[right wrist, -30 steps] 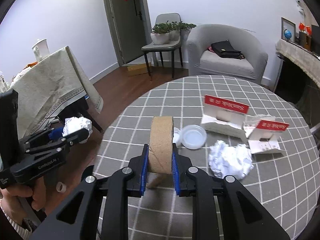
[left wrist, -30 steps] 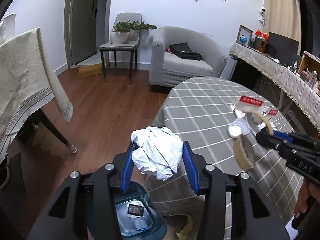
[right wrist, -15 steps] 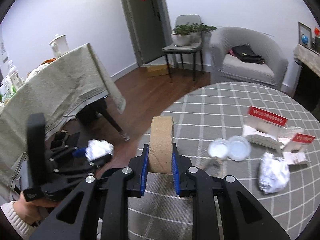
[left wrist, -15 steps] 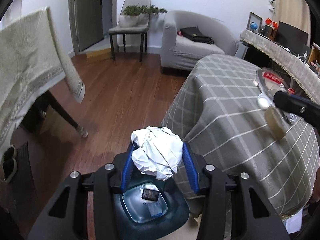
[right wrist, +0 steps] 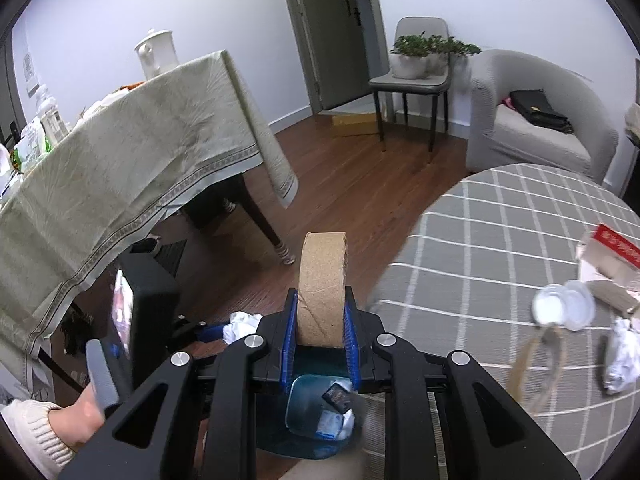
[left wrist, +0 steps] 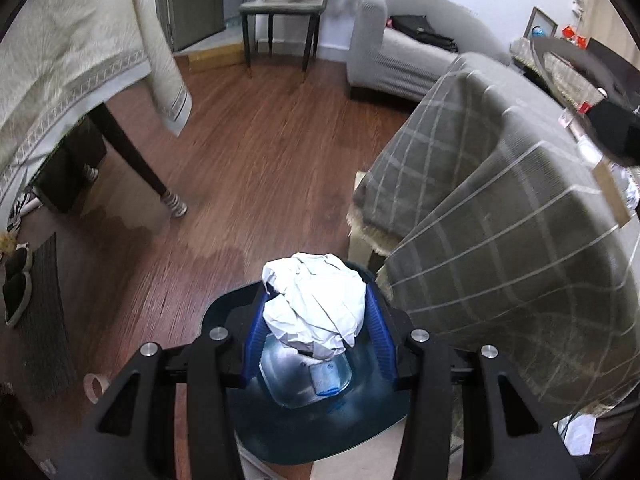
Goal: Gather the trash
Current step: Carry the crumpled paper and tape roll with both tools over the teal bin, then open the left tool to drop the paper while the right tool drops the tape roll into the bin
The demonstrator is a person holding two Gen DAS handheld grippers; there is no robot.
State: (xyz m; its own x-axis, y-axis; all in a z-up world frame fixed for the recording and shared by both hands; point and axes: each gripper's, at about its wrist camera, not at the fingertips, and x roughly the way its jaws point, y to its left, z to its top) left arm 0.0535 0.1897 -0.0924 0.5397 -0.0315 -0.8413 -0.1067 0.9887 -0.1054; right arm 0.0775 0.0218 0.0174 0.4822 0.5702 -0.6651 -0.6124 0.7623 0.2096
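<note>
The bin stands on the floor just left of the bench; paper ball and tape roll hang above the bin.

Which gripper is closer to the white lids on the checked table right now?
Right. The right gripper, clamped on the cardboard ring, is off the table edge, with the lids close by. The left gripper, holding crumpled paper, is over the bin, farther away.

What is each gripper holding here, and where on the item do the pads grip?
Left gripper clamps a crumpled paper ball by its sides. Right gripper pinches a cardboard tape roll across its flat faces.
</note>
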